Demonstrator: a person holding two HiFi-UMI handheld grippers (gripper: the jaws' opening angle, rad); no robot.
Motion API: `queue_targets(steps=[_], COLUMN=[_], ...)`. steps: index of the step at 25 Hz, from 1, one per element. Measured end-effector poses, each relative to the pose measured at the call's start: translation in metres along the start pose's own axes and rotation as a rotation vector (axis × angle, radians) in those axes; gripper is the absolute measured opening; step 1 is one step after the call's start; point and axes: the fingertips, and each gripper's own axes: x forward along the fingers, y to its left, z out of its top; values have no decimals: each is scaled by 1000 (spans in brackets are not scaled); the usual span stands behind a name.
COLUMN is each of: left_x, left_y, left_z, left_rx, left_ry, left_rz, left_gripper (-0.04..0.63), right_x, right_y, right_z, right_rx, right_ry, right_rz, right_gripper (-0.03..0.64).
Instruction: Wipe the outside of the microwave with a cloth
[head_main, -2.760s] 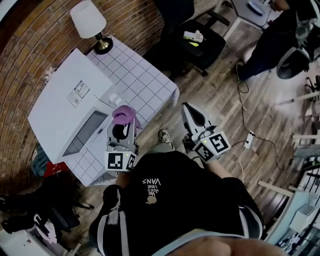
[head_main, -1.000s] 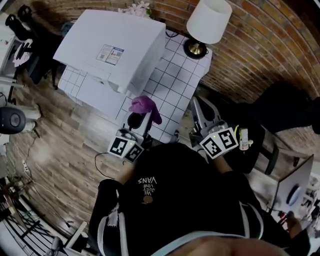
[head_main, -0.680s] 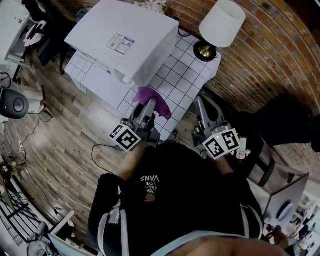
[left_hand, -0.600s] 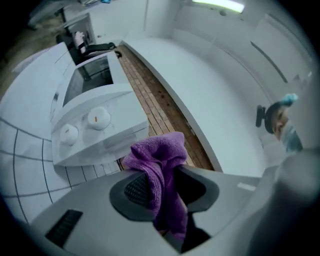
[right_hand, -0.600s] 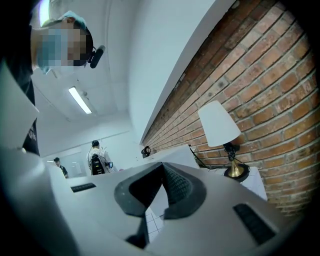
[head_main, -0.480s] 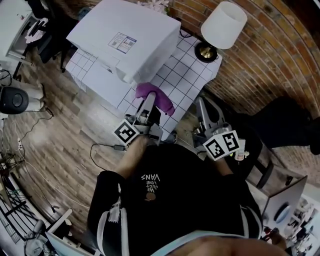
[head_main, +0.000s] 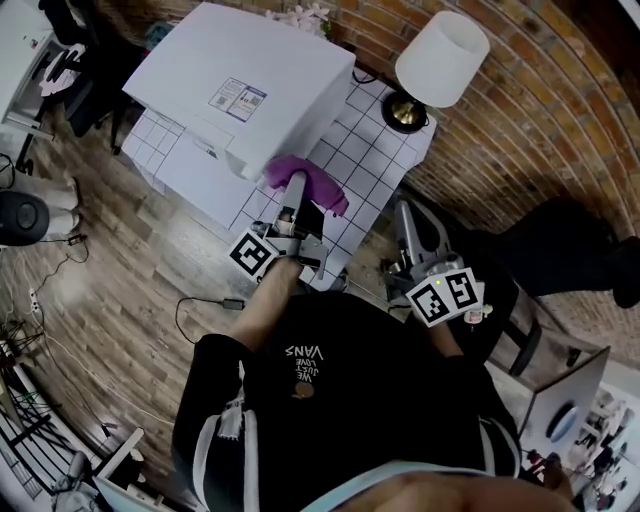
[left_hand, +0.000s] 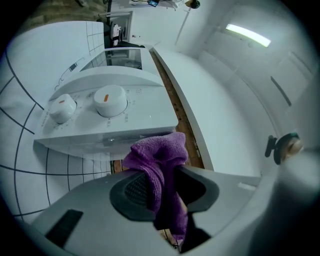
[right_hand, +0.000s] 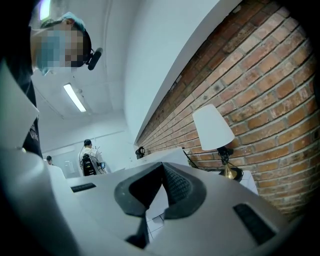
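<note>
Now | left gripper extended, clamping cloth at microwave | right gripper closed

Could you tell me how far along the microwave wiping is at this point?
Done: the left gripper grips the purple cloth. In hand: cloth held at the microwave near its knobs, contact unclear. Left: seemingly all the wiping. The right gripper is shut, empty.
</note>
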Motion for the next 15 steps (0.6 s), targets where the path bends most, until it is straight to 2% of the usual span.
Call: queue_targets(steps=[7,15], left_x=[53,134], left_y=[14,39], left_z=[-7,-18], left_rx=[-5,-5], left_ry=[-16,-59], left_rz=[-37,-75], left_gripper=[127,127], right_x=[1,-22], right_y=[-13,-48], right_z=[7,9], right_rx=[-5,7], right_ry=[-6,-1], right_rz=[-35,-142], right_gripper=[0,-2])
